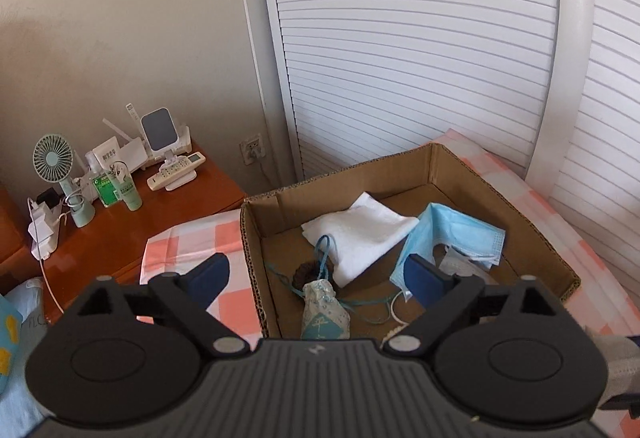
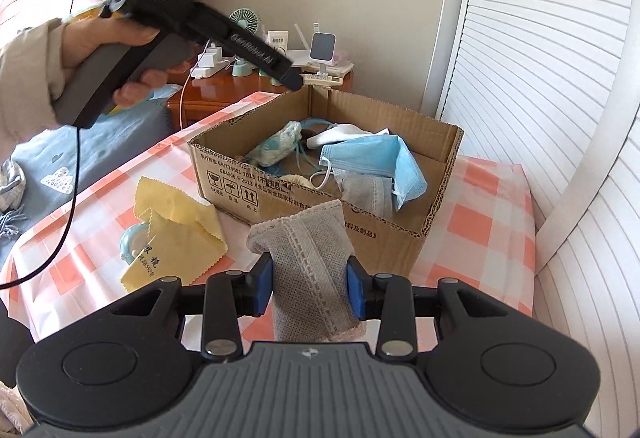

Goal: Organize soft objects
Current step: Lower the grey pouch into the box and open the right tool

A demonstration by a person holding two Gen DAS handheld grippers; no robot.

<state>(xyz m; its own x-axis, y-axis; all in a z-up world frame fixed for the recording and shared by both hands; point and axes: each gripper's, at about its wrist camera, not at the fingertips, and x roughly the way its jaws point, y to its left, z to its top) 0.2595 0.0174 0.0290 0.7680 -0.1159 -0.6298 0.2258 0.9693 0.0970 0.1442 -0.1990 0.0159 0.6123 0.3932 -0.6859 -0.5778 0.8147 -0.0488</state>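
Left gripper (image 1: 316,274) fingers spread over the cardboard box (image 1: 460,165), nothing held; grey mesh pouch (image 2: 310,258) pinched by right gripper (image 2: 310,288) before the box. Wall snag possible.

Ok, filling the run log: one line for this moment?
left gripper: open over cardboard box | right gripper: shut on grey mask | yellow cloth: outside

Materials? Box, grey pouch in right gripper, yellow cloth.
Box: brown corrugated cardboard, matte; fluting shows along the cut rim. Grey pouch: looks like nonwoven mesh fabric, dotted texture, stitched seam down the middle. Yellow cloth: thin, probably microfibre lens cloth, zigzag-cut edges.
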